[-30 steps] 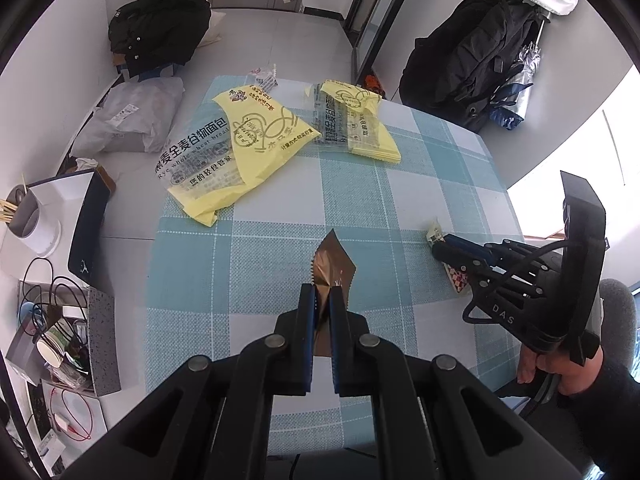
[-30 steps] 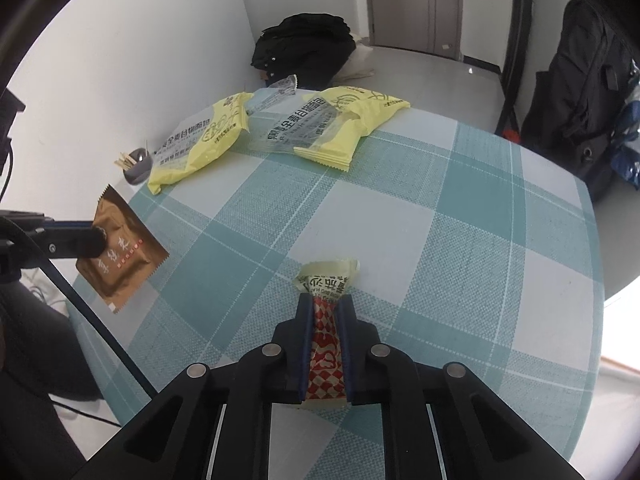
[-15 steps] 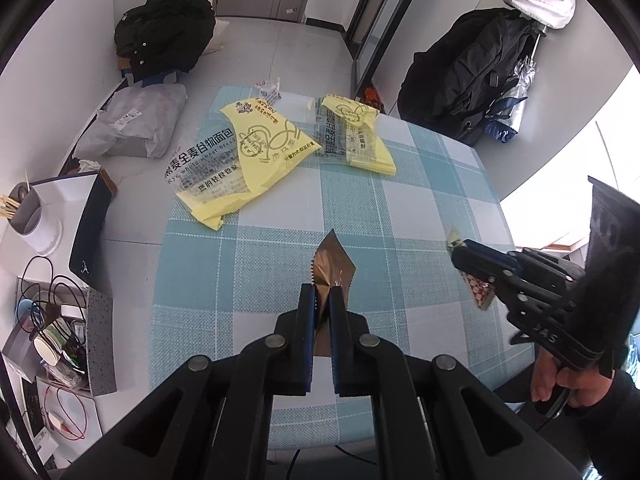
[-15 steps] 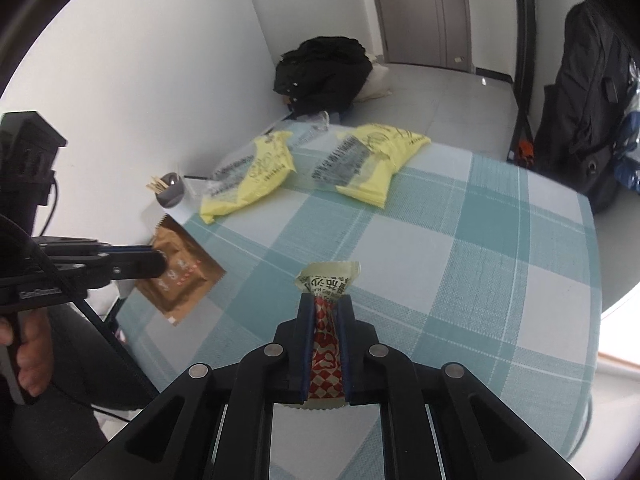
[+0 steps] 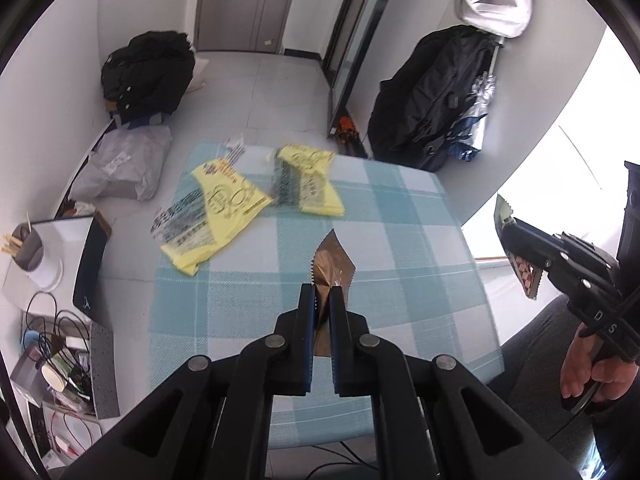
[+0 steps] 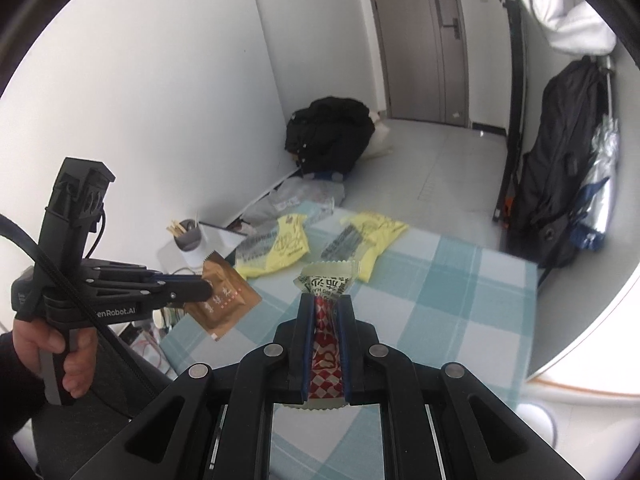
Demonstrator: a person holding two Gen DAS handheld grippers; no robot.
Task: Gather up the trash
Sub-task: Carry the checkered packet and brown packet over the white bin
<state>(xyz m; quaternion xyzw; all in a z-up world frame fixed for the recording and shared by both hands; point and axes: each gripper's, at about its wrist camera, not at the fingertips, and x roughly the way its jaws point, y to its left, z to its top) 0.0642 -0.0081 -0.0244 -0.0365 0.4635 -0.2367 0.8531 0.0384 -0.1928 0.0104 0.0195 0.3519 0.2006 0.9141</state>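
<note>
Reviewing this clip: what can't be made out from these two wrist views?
- Trash bin: in neither view.
- Yellow bags: print motion-blurred in the left wrist view, too small in the right.
- Red checkered wrapper: sides hidden by the right tongs.
- Brown sachet: lower part covered by the left tongs.

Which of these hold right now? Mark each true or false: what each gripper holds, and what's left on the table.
1. The left gripper is shut on the brown wrapper. True.
2. The right gripper is open and holds nothing. False: it is shut on the red checkered wrapper.
3. Two yellow bags lie on the checked tablecloth. True.
4. The brown wrapper lies flat on the tablecloth. False: it is held up in the left gripper.
5. A black backpack stands on the tablecloth. False: it is on the floor by the wall.
</note>
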